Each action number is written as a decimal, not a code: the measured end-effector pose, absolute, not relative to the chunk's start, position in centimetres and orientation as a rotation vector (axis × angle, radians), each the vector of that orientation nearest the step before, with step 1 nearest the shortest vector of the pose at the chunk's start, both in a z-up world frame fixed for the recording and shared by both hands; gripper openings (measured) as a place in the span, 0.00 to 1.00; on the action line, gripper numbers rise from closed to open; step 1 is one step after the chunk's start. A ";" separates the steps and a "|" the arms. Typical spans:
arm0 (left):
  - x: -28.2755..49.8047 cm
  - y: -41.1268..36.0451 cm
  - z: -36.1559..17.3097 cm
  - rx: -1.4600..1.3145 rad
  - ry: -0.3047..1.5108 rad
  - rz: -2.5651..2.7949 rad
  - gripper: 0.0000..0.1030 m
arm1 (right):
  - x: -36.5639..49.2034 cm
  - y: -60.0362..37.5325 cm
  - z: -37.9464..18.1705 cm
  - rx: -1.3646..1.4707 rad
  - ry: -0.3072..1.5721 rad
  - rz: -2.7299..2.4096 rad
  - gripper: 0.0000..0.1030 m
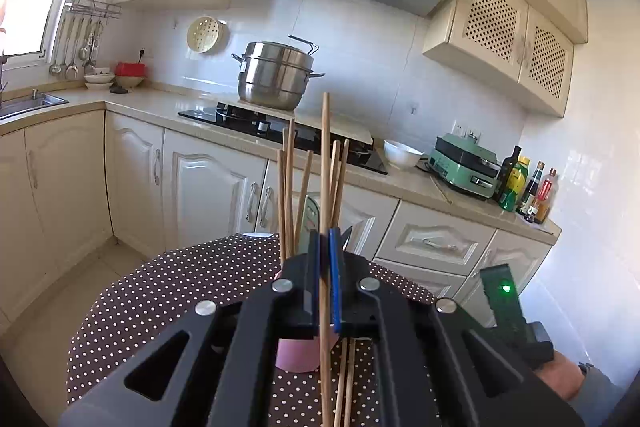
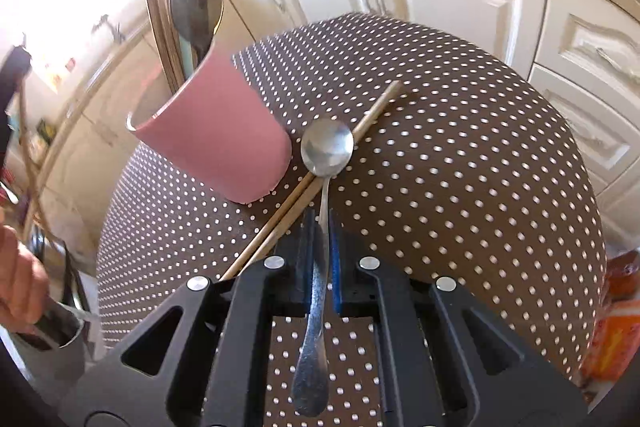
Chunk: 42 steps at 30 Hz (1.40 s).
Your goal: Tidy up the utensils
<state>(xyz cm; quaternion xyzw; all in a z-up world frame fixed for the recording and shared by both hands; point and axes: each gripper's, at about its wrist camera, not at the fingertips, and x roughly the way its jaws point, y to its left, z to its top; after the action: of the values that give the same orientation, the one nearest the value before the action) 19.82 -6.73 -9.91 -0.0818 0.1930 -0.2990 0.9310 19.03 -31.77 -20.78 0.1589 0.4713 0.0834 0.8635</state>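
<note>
Between the right tool's closed jaws, the spoon.

pink cup, brown white-dotted tablecloth

Left gripper and right gripper, both clamped, right angled downward.
</note>
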 end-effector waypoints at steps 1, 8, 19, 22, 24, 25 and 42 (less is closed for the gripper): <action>19.9 -6.8 -9.9 -0.172 0.396 -0.614 0.04 | 18.9 -31.9 -21.0 0.344 0.996 0.177 0.07; 19.6 -7.0 -9.9 -0.160 0.401 -0.624 0.04 | 17.9 -31.5 -22.8 0.181 1.120 0.110 0.08; 19.7 -6.3 -9.9 -0.178 0.398 -0.620 0.04 | 21.3 -29.4 -23.7 0.118 1.151 0.124 0.04; 19.9 -6.0 -9.8 -0.198 0.385 -0.620 0.04 | 20.8 -30.4 -23.0 0.227 1.075 0.136 0.04; 20.2 -5.9 -9.6 -0.205 0.378 -0.619 0.04 | 19.8 -31.1 -22.7 0.308 1.015 0.150 0.04; 20.3 -5.9 -9.5 -0.210 0.369 -0.621 0.04 | 19.3 -31.2 -22.3 0.331 0.983 0.150 0.04; 25.5 -9.0 -8.0 -0.241 0.154 -0.590 0.04 | 21.4 -26.4 -7.1 0.289 0.285 0.258 0.05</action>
<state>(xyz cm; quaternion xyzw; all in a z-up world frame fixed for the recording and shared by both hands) 25.54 -8.96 -8.04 -0.1181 0.0756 -0.2896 0.9468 21.41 -26.37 -7.09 0.1432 0.1413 0.1278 0.9712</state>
